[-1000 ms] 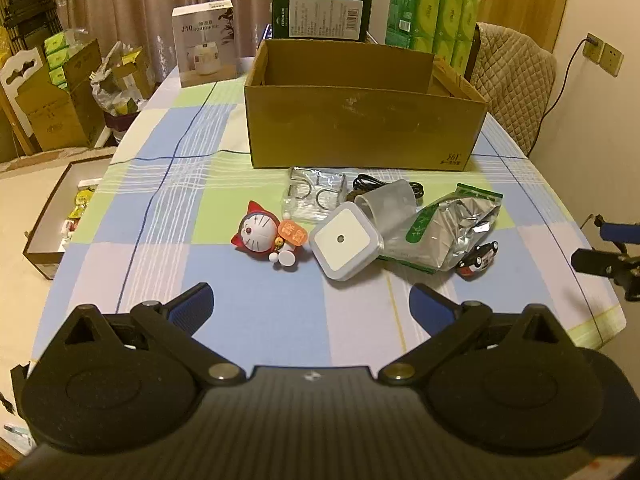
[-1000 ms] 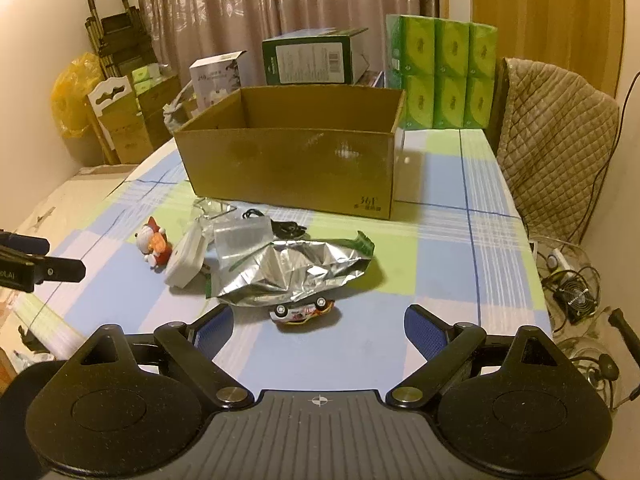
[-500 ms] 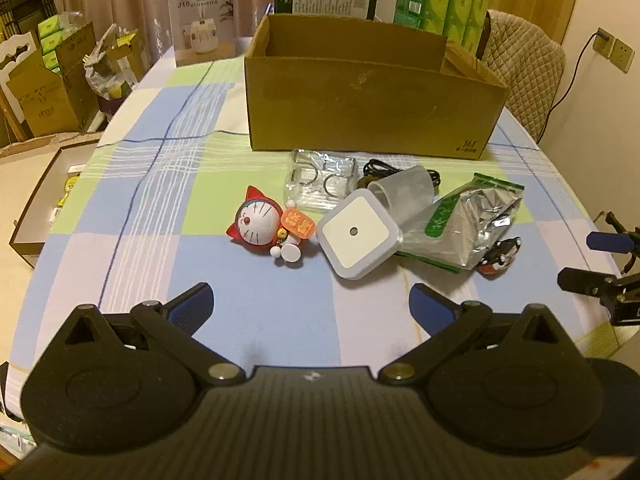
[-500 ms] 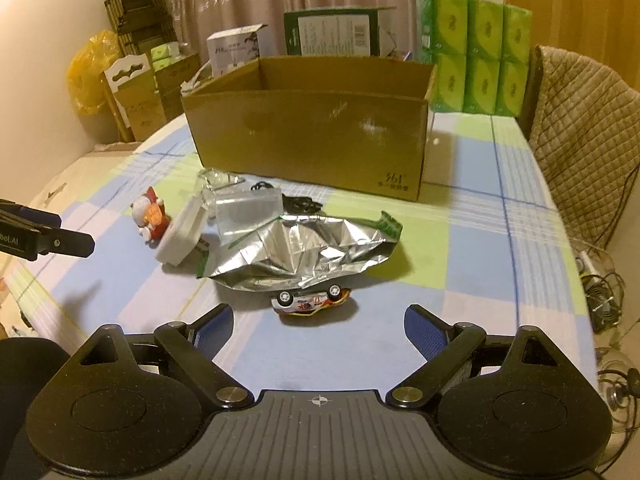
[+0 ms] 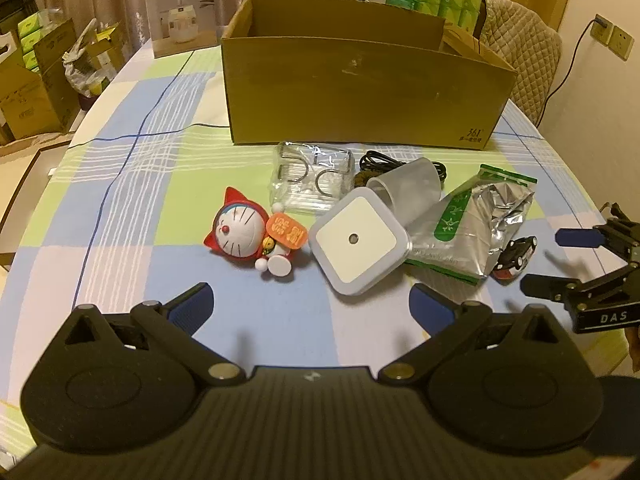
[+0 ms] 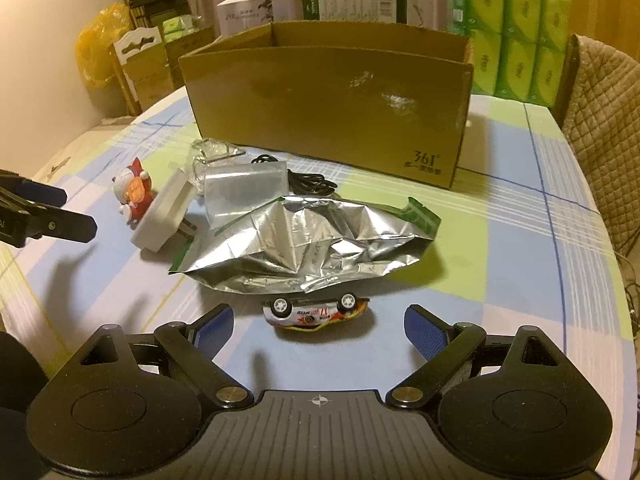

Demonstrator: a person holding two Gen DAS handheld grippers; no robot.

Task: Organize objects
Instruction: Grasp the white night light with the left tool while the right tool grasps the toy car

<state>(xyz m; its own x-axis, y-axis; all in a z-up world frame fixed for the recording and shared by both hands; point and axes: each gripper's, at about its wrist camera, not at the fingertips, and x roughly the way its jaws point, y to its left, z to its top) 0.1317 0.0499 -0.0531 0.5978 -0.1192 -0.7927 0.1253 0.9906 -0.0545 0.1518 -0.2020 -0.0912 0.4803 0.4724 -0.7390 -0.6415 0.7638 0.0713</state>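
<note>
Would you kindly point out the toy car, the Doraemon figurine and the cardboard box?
toy car (image 6: 316, 312): right wrist view, on its upturned side panel.
Doraemon figurine (image 5: 240, 232): left wrist view, on its white face.
cardboard box (image 5: 360, 92): left wrist view, on the near wall.

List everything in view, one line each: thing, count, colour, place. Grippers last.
cardboard box: 1, brown, open-topped, far side of the table behind the clutter
cat figurine: 1, red and white, lying left of the clutter
night light: 1, white, square, right of the figurine
foil bag: 1, silver and green, crumpled, lying flat
toy car: 1, white and red, on its roof, at the foil bag's near edge
clear packet: 1, transparent, holds metal rings, before the box
frosted cup: 1, translucent, on its side
black cable: 1, coiled, before the box
tablecloth: 1, blue-green-white check
left gripper: open, near the night light
right gripper: open, before the toy car
</note>
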